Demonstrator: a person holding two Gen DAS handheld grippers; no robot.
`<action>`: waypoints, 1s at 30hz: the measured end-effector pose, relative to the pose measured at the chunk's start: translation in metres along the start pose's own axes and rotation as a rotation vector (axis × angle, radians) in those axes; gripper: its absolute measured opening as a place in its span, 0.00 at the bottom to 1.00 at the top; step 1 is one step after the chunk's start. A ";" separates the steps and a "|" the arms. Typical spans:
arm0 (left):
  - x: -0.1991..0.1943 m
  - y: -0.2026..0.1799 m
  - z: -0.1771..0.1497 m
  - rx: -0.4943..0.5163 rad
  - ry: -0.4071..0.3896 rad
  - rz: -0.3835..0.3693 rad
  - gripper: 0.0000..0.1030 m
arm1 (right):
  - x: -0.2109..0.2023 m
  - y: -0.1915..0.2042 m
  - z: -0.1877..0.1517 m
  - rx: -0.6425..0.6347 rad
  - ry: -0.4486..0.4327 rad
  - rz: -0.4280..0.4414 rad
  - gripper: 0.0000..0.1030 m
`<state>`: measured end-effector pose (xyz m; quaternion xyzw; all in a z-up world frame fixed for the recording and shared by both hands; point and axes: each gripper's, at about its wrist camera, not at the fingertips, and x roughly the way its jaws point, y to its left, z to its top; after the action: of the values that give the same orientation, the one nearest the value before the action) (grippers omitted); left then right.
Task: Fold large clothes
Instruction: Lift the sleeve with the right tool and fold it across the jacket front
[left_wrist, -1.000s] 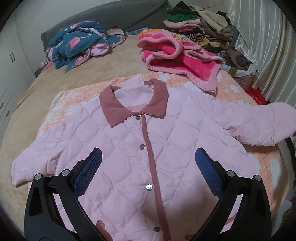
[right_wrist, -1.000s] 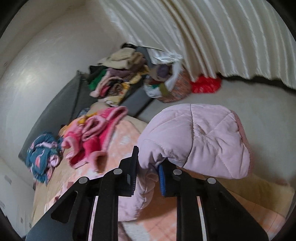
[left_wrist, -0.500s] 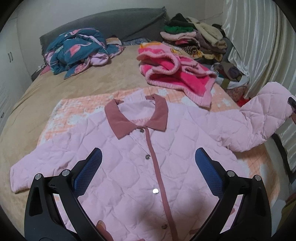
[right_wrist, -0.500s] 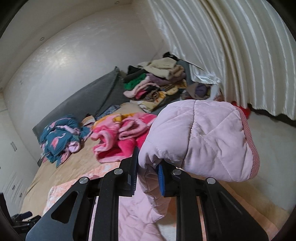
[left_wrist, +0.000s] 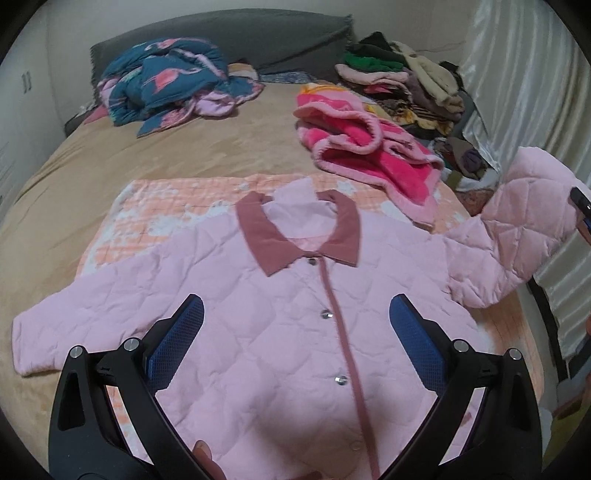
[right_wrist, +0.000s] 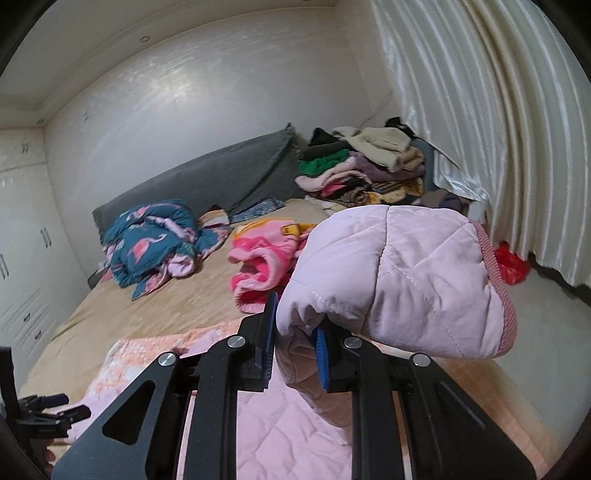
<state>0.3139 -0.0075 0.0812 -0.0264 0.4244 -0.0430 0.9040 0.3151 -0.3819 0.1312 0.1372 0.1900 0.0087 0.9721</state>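
Sleeve and body: the right gripper (right_wrist: 295, 343) pinches the right sleeve (right_wrist: 399, 280) near its cuff and holds it in the air off the bed's curtain side; the jacket's body lies toward the left from there, so the sleeve looks set to be carried across onto the chest.
Jacket: the pink quilted jacket (left_wrist: 280, 317) lies flat, buttoned front up, dark pink collar (left_wrist: 295, 229) toward the headboard, long axis running from hem to collar.
Left gripper: the left gripper (left_wrist: 295, 343) hangs above the lower front, fingers spread wide with nothing between them; judged the nearer 1 to the hem and the flat left sleeve (left_wrist: 55, 332).
Surface: an orange checked blanket (left_wrist: 159, 214) over a tan bedspread (left_wrist: 184, 147).
Room: 2 loose heaps, a teal flamingo quilt (left_wrist: 166, 81) and a hot-pink fleece garment (left_wrist: 369, 155), a stack of folded clothes (right_wrist: 362, 166), cream curtains (right_wrist: 498, 129).
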 end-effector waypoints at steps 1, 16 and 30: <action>0.002 0.005 0.000 -0.004 0.005 0.008 0.92 | 0.002 0.008 -0.001 -0.011 0.003 0.008 0.17; 0.013 0.060 0.001 -0.090 0.006 -0.011 0.92 | 0.049 0.114 -0.055 -0.148 0.105 0.173 0.17; 0.047 0.076 -0.013 -0.179 0.063 -0.073 0.91 | 0.102 0.176 -0.176 -0.209 0.353 0.284 0.20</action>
<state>0.3377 0.0634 0.0305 -0.1210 0.4534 -0.0386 0.8822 0.3504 -0.1590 -0.0149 0.0578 0.3340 0.1886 0.9217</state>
